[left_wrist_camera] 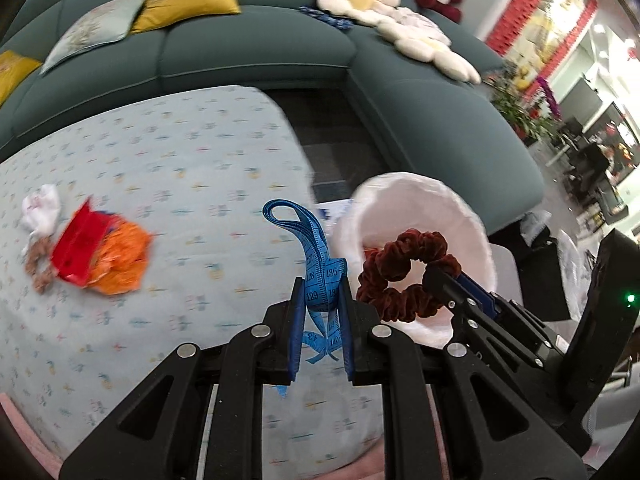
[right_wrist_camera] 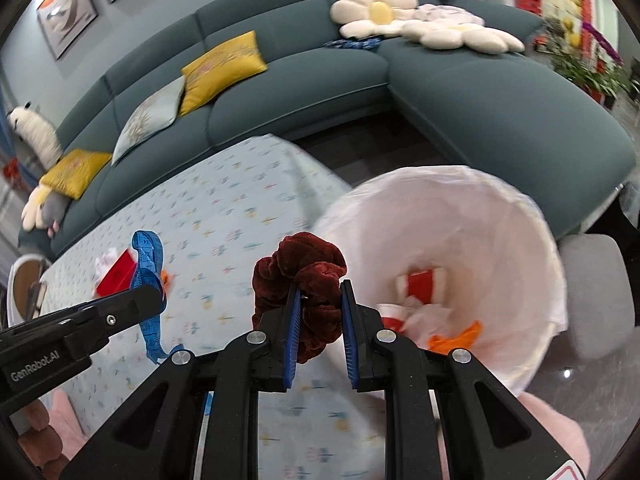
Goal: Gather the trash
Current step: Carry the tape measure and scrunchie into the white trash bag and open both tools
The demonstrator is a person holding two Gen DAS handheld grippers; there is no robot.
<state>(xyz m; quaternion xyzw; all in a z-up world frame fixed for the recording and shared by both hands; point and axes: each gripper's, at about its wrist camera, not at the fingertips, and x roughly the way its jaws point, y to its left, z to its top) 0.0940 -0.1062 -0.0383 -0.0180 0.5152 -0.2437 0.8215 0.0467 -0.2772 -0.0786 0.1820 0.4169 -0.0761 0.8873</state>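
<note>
— Left gripper (left_wrist_camera: 322, 294): clamped on a blue tape measure (left_wrist_camera: 316, 256), looped above the jaws. Right gripper (right_wrist_camera: 319, 294): clamped on a dark red scrunchie (right_wrist_camera: 298, 276), held at the near rim of the white-lined bin (right_wrist_camera: 532, 216).

— Underneath?

— Pale blue patterned tablecloth (left_wrist_camera: 192, 184), with one pile of red and orange wrappers (left_wrist_camera: 100, 252) left on it. Behind: teal corner sofa (right_wrist_camera: 500, 120), three yellow cushions, two flower-shaped cushions.
</note>
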